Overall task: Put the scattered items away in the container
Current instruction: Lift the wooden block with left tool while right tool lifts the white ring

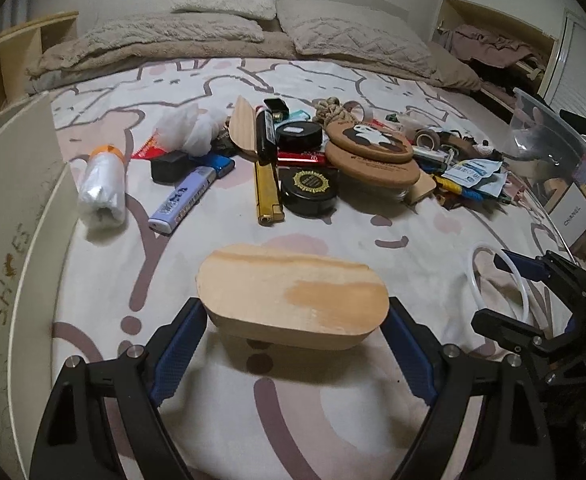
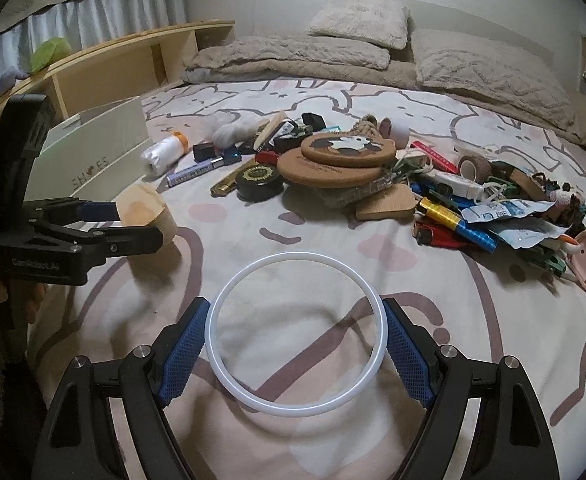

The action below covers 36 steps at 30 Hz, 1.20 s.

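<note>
Left claw: left gripper (image 1: 293,344) is clamped across the long ends of an oval wooden block (image 1: 293,300), one blue pad at each end; the block looks raised off the bed sheet (image 1: 373,420), with its shadow below.
Right claw: right gripper (image 2: 295,354) holds a thin white ring (image 2: 225,364) pinched across its width, both pads touching the rim, the ring hanging just above the sheet.
Pile: most of the clutter lies untouched in the middle of the bed — two cork coasters (image 1: 373,152), a black round tin (image 1: 309,192), a gold lighter (image 1: 267,192), a purple marker (image 1: 183,200), a roll of plastic bags (image 1: 103,188), tape rolls, packets and pens.
Containers: a white box (image 1: 17,240) stands at the left edge of the bed, close to the left claw; a clear plastic tub (image 1: 565,184) with things already inside sits at the right edge, near the right claw.
Step in hand: both claws loaded and lifted, so this looks like the carry to a container; the task is at an early stage.
Next move: probably swing each load over the nearer container's rim, then open; which of the two is the intended one I cannot tell.
Care: the ring is thin and could slip or flex, so release it low inside.
</note>
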Each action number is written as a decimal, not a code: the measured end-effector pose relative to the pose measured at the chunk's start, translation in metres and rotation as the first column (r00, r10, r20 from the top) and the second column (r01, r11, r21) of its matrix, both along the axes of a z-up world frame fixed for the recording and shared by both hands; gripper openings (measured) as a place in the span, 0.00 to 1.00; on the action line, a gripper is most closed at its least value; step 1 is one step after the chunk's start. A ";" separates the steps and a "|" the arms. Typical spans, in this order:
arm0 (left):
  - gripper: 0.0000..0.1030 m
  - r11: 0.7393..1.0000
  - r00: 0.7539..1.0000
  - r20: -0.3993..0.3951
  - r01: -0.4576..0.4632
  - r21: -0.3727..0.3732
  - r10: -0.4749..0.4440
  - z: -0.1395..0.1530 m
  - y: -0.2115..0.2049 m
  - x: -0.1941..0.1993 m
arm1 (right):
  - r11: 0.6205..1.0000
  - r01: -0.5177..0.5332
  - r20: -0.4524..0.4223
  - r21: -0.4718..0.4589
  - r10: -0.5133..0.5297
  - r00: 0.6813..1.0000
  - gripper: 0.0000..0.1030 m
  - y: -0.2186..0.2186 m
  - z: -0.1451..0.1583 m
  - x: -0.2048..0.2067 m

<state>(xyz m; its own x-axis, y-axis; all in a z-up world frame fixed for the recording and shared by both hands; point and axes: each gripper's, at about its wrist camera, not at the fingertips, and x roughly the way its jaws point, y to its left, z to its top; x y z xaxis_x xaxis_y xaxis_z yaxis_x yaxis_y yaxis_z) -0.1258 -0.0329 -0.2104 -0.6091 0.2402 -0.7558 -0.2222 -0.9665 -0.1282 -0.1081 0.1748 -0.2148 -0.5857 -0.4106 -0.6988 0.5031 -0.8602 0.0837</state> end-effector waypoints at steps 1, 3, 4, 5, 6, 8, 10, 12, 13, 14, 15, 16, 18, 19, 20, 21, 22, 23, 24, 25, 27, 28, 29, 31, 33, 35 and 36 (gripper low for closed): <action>0.86 1.000 1.000 -0.005 -0.002 -0.005 0.002 0.001 0.000 0.000 | 1.000 0.000 -0.002 0.005 0.000 1.000 0.82 0.000 0.000 0.001; 0.86 1.000 1.000 -0.014 -0.014 -0.004 0.014 0.003 -0.002 0.001 | 1.000 -0.001 -0.009 0.026 0.002 1.000 0.82 -0.003 -0.001 0.004; 0.86 1.000 1.000 -0.017 -0.023 0.000 0.023 0.005 -0.003 0.002 | 0.999 -0.004 -0.011 0.033 0.005 1.000 0.82 -0.004 -0.002 0.005; 0.86 1.000 0.999 -0.019 -0.029 0.004 0.029 0.006 -0.004 0.003 | 0.999 -0.005 -0.013 0.036 0.006 1.000 0.82 -0.005 -0.001 0.006; 0.86 0.999 0.999 -0.020 -0.031 0.008 0.031 0.007 -0.005 0.004 | 0.999 -0.007 -0.017 0.037 0.007 1.000 0.82 -0.005 -0.001 0.007; 0.86 0.999 0.999 -0.022 -0.038 0.023 0.039 0.009 -0.007 0.006 | 0.999 -0.006 -0.022 0.036 0.007 1.000 0.82 -0.006 0.002 0.008; 0.86 0.998 0.999 -0.027 -0.046 0.037 0.047 0.012 -0.008 0.008 | 1.000 -0.006 -0.022 0.030 0.006 1.000 0.82 -0.007 0.004 0.009; 0.86 0.998 0.998 -0.037 -0.050 0.049 0.052 0.018 -0.009 0.011 | 1.000 -0.012 -0.024 0.007 0.012 1.000 0.82 -0.008 0.010 0.011; 0.86 0.997 0.998 -0.043 -0.051 0.054 0.053 0.021 -0.009 0.013 | 1.000 -0.013 -0.028 0.003 0.013 1.000 0.82 -0.008 0.012 0.012; 0.86 0.997 0.997 -0.049 -0.051 0.058 0.054 0.024 -0.009 0.014 | 1.000 -0.013 -0.033 0.002 0.013 0.999 0.82 -0.009 0.015 0.013; 0.86 0.997 0.997 -0.055 -0.052 0.062 0.056 0.028 -0.010 0.015 | 1.000 -0.011 -0.036 0.002 0.011 0.999 0.82 -0.010 0.017 0.014; 0.86 0.996 0.996 -0.060 -0.055 0.067 0.059 0.031 -0.010 0.016 | 1.000 -0.011 -0.035 -0.001 0.011 0.999 0.82 -0.011 0.019 0.015; 0.86 0.994 0.995 -0.067 -0.062 0.091 0.068 0.036 -0.013 0.020 | 1.000 -0.011 -0.027 -0.008 0.011 1.000 0.82 -0.012 0.021 0.016; 0.86 0.993 0.996 -0.064 -0.062 0.104 0.069 0.038 -0.014 0.021 | 1.000 -0.012 -0.026 -0.009 0.011 1.000 0.82 -0.013 0.023 0.016; 0.86 0.991 0.996 -0.061 -0.062 0.116 0.070 0.039 -0.016 0.023 | 1.000 -0.012 -0.027 -0.008 0.012 1.000 0.82 -0.014 0.025 0.017; 0.86 0.991 0.996 -0.061 -0.063 0.122 0.071 0.041 -0.016 0.025 | 1.000 -0.013 -0.028 -0.009 0.013 1.000 0.82 -0.015 0.027 0.018; 0.86 0.990 0.995 -0.062 -0.065 0.125 0.073 0.043 -0.017 0.027 | 1.000 -0.015 -0.029 -0.012 0.015 0.999 0.82 -0.015 0.031 0.018; 0.86 0.990 0.995 -0.063 -0.067 0.128 0.075 0.045 -0.018 0.029 | 1.000 -0.017 -0.031 -0.016 0.016 0.999 0.82 -0.016 0.034 0.018; 0.86 0.989 0.995 -0.064 -0.069 0.130 0.078 0.047 -0.019 0.031 | 1.000 -0.019 -0.034 -0.020 0.018 0.999 0.82 -0.016 0.037 0.019; 0.86 0.988 0.995 -0.066 -0.072 0.133 0.081 0.050 -0.020 0.032 | 1.000 -0.021 -0.038 -0.024 0.020 0.999 0.82 -0.017 0.041 0.019; 0.86 0.988 0.993 -0.077 -0.076 0.136 0.087 0.057 -0.022 0.036 | 0.999 -0.029 -0.053 -0.035 0.027 0.998 0.82 -0.019 0.052 0.020; 0.86 0.988 0.993 -0.083 -0.078 0.135 0.089 0.062 -0.023 0.037 | 0.998 -0.035 -0.059 -0.044 0.032 0.998 0.82 -0.020 0.058 0.020; 0.86 0.988 0.992 -0.090 -0.080 0.132 0.093 0.066 -0.025 0.038 | 0.997 -0.045 -0.065 -0.055 0.041 0.997 0.82 -0.021 0.065 0.020; 0.86 0.988 0.990 -0.103 -0.087 0.129 0.101 0.076 -0.029 0.041 | 0.996 -0.058 -0.079 -0.068 0.053 0.996 0.82 -0.024 0.076 0.021; 0.86 0.987 0.986 -0.123 -0.096 0.126 0.112 0.090 -0.035 0.044 | 0.994 -0.073 -0.099 -0.080 0.065 0.993 0.82 -0.028 0.090 0.022; 0.86 0.987 0.981 -0.147 -0.108 0.118 0.125 0.102 -0.041 0.047 | 0.992 -0.086 -0.118 -0.095 0.074 0.990 0.82 -0.032 0.103 0.023; 0.86 0.987 0.979 -0.159 -0.115 0.113 0.132 0.109 -0.045 0.048 | 0.990 -0.093 -0.128 -0.104 0.080 0.989 0.82 -0.034 0.109 0.022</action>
